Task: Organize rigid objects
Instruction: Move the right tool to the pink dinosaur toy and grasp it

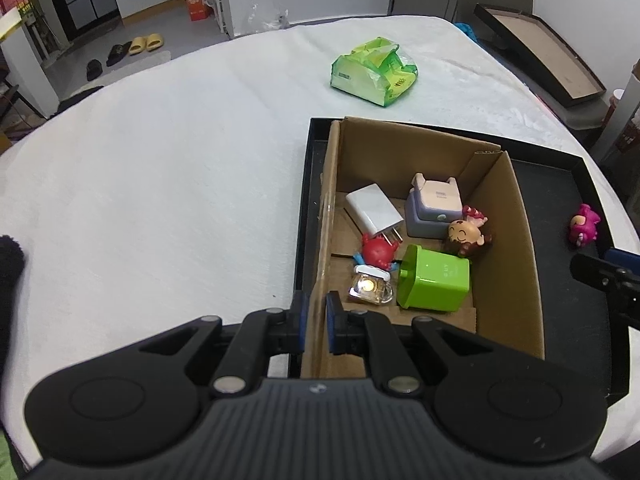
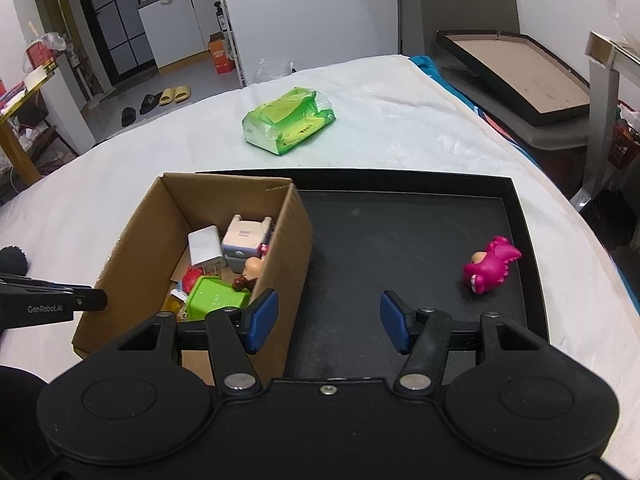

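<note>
Now left gripper (image 1: 317, 322) jaws pinch the cardboard box (image 1: 516, 240) wall; right gripper (image 2: 328, 322) jaws wide over black tray (image 2: 400, 240), pink toy (image 2: 490, 266) apart.

You have one cardboard box (image 1: 508, 216) holding two white chargers (image 1: 374, 210), one green cube (image 1: 434, 280), two figurines (image 1: 466, 236), one red toy (image 1: 376, 252) and one clear padlock (image 1: 370, 288). One pink toy (image 2: 490, 266) lies on one black tray (image 2: 400, 240); one green packet (image 2: 288, 120) beyond.

A white-covered table (image 2: 120, 184) carries a black tray (image 2: 516, 200) at six o'clock and a green packet (image 2: 288, 120) at twelve.
</note>
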